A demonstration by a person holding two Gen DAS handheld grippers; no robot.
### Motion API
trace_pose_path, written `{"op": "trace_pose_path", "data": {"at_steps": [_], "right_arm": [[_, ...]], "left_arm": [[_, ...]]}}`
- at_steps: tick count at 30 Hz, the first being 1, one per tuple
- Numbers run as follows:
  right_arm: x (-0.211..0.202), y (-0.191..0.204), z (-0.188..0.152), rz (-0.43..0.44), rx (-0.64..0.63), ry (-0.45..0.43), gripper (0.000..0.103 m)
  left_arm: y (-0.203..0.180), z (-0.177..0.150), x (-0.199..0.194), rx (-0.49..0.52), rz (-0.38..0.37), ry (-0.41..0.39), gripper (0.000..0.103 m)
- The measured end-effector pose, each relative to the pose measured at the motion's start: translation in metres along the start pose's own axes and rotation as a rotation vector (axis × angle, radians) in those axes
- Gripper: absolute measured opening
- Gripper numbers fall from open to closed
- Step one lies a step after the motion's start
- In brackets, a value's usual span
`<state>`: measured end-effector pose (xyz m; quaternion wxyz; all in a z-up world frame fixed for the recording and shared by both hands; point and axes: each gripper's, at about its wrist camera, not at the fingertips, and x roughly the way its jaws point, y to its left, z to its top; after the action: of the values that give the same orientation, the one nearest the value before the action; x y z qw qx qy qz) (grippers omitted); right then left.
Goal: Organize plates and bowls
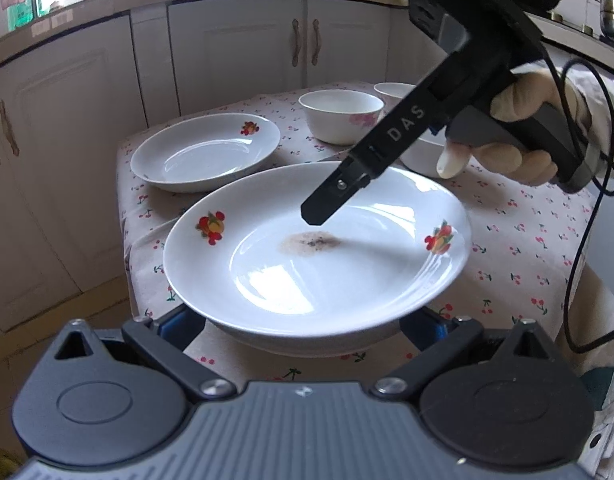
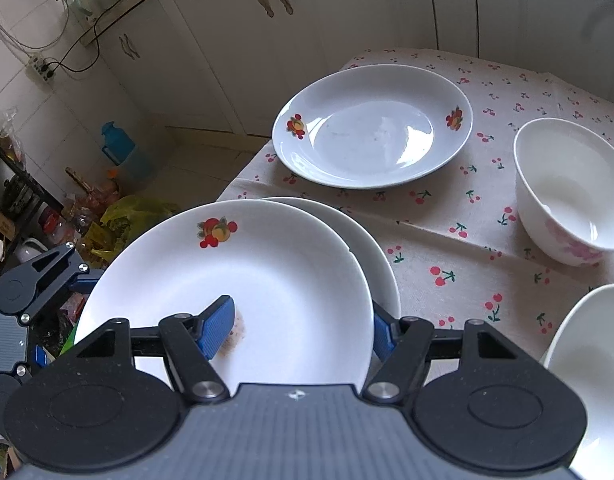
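A white plate with fruit decals and a brown stain is stacked on another plate at the table's near left corner. My right gripper straddles the top plate's rim, one blue pad on its inner face and one outside; whether it pinches is unclear. It shows from the left wrist view over the plate. My left gripper is open, its fingers either side of the stack's near edge. A third plate lies farther back.
Three white bowls stand on the cherry-print cloth: one at the back, one behind it, one near the right gripper. Cabinets face the table. Bags and clutter lie on the floor.
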<state>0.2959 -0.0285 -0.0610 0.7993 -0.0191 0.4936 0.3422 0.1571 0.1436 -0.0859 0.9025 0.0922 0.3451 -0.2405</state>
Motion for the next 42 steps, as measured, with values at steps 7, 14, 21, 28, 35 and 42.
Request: {"op": "trace_pose_path", "data": {"at_steps": [7, 14, 21, 28, 35, 42], "right_arm": [[-0.001, 0.0, -0.002, 0.004, -0.001, 0.003, 0.075], [-0.006, -0.001, -0.003, 0.007, 0.013, -0.003, 0.075], [-0.017, 0.001, -0.008, 0.006, 0.026, -0.014, 0.075], [-0.024, 0.005, -0.015, -0.006, 0.038, -0.009, 0.075], [-0.029, 0.01, -0.018, -0.045, 0.05, -0.001, 0.075], [-0.032, 0.022, -0.019, -0.112, 0.042, 0.017, 0.075]], "left_arm": [[0.009, -0.001, 0.003, -0.046, -0.018, 0.011, 0.103], [0.009, -0.002, 0.003, -0.042, -0.013, 0.008, 0.103], [0.009, -0.002, 0.002, -0.047, -0.025, 0.006, 0.103], [0.009, -0.004, 0.0, -0.049, -0.043, 0.007, 0.103], [0.009, -0.006, 0.001, -0.058, -0.055, 0.005, 0.103], [0.007, -0.008, 0.001, -0.041, -0.052, 0.004, 0.103]]}}
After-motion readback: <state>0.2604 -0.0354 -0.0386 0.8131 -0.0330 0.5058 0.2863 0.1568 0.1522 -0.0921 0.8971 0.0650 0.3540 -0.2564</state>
